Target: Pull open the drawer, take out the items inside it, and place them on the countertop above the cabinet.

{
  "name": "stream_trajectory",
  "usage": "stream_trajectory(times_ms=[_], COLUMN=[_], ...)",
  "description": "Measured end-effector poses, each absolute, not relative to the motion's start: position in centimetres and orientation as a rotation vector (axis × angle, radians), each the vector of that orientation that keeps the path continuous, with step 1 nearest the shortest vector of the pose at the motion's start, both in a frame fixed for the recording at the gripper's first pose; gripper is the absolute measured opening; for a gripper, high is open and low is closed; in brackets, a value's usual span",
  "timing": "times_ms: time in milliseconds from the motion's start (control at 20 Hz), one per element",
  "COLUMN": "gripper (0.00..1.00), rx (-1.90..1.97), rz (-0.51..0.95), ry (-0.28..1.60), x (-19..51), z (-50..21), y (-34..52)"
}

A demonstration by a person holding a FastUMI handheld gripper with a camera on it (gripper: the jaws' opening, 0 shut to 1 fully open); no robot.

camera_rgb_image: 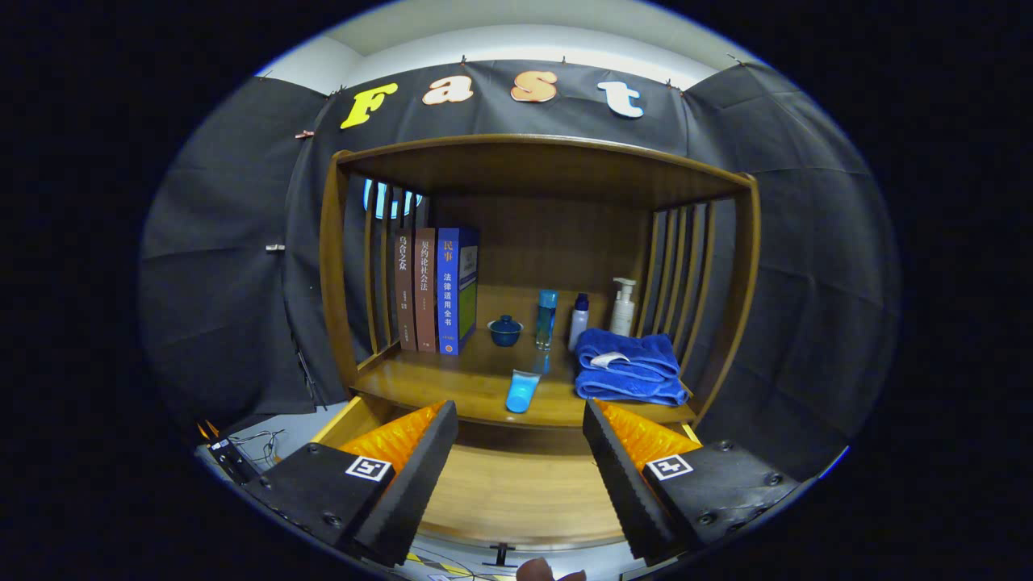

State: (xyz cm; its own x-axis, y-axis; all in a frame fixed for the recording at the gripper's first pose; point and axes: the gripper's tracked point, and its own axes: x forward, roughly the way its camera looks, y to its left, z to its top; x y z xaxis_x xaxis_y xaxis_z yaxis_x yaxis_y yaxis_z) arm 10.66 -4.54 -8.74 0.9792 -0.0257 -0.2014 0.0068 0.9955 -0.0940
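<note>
Hovering over the pulled-open wooden drawer (516, 492), claw (516, 452) gaping wide, gripping nothing; blue tube (521, 391) lying on the counter (452, 379) at twelve o'clock, folded blue towel (628, 367) at one.

- The drawer (516, 492) was wooden and stood pulled open under the cabinet's tabletop, its bare wooden floor showing between the gripper (516, 436)'s wide-spread fingers, which held nothing.
- The tabletop (452, 383) was brown wood, lying just beyond the fingers above the drawer.
- A light blue tube (521, 390) lay on its side near the tabletop's front edge.
- A folded blue towel (628, 367) lay on the tabletop just beside the tube, near the slatted side wall.
</note>
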Motion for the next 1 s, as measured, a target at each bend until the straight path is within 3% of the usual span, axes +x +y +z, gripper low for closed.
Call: stream_trajectory(times_ms=[550,1000], gripper=[0.99,0.99], rx=[-0.097,-0.075], rz=[-0.059,-0.094], ry=[0.108,0.230], x=[0.2,1.4], z=[-20.2,-28.6], y=[-4.2,-5.3])
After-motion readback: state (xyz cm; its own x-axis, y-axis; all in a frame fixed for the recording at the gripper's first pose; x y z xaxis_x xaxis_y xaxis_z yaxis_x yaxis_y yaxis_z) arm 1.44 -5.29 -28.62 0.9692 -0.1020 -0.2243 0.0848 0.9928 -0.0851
